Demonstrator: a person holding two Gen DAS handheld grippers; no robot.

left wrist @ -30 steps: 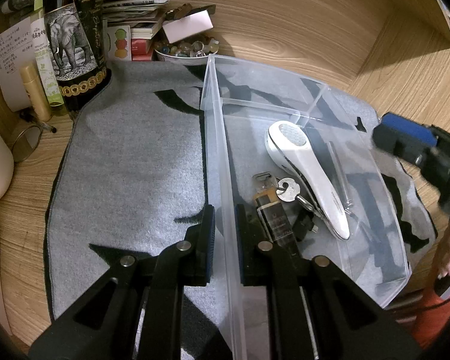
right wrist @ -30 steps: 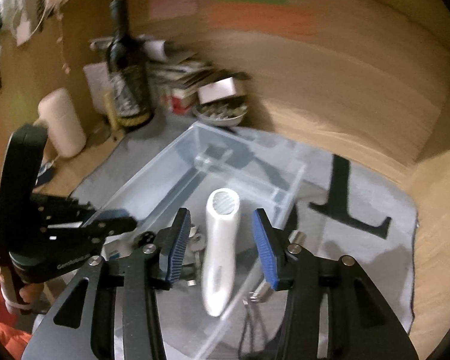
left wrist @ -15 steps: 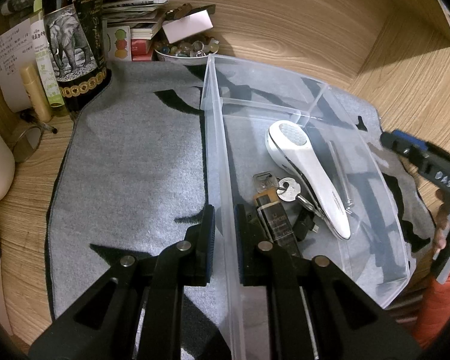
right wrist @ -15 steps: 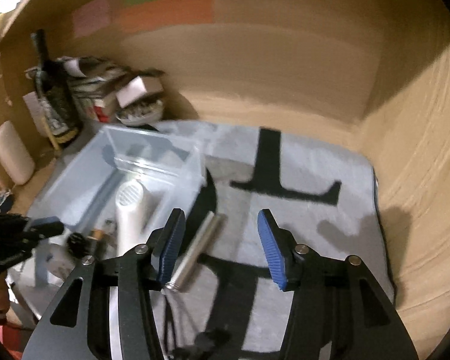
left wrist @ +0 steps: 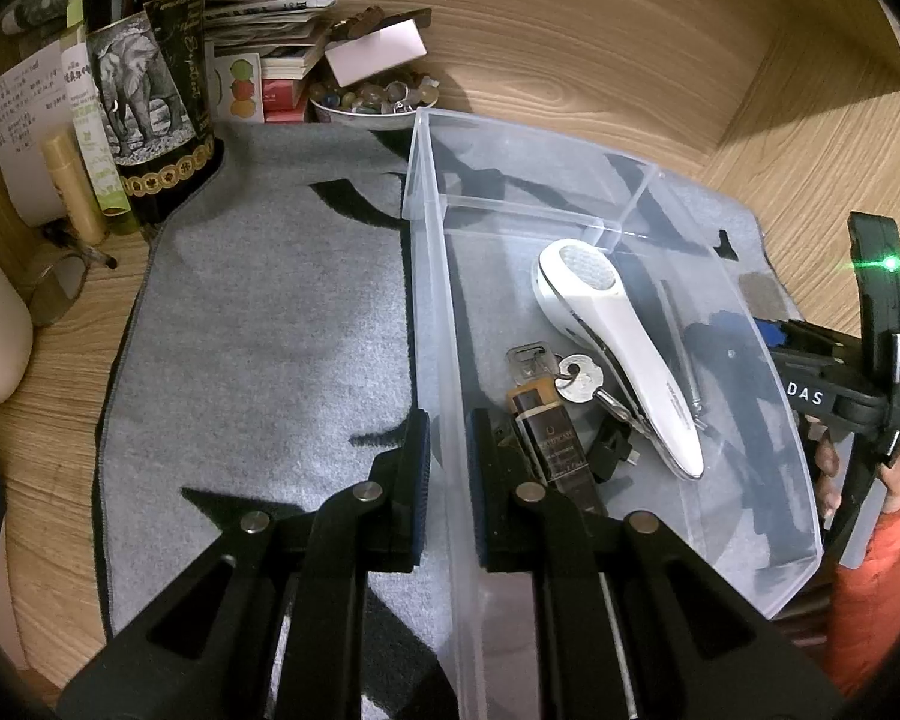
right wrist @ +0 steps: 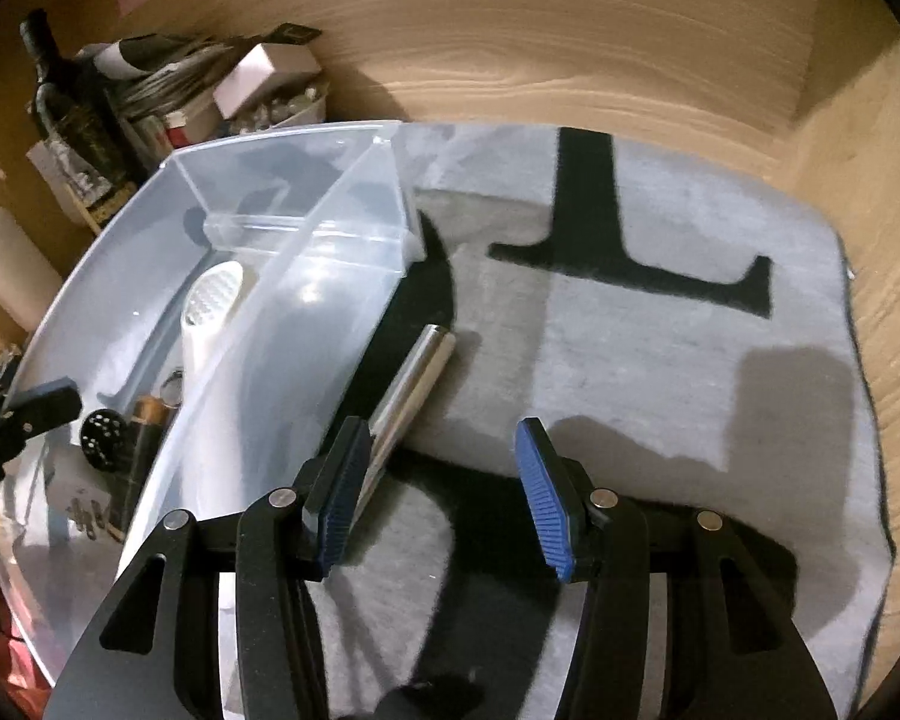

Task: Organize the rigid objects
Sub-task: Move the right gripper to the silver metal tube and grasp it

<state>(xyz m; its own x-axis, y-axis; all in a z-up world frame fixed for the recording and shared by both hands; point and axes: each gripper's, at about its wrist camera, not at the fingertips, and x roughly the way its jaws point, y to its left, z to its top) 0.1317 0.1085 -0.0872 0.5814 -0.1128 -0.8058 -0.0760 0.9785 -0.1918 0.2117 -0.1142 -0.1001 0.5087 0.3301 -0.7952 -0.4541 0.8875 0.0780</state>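
While my left gripper [left wrist: 448,474] pinches the clear plastic bin's [left wrist: 432,312] wall, my right gripper [right wrist: 444,492] hangs open and empty at lower centre; I should shift left to straddle the shiny metal cylinder [right wrist: 411,384] on the grey mat [right wrist: 660,360].

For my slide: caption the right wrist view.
Open right gripper nears silver metal tube beside clear plastic bin.

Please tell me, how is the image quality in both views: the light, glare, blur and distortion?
Left wrist view: sharp, strong fisheye bending, a green lens flare at the right edge. Right wrist view: dimmer and softer, the bottle blurred, glare on the clear box, gripper shadows on the grey mat.
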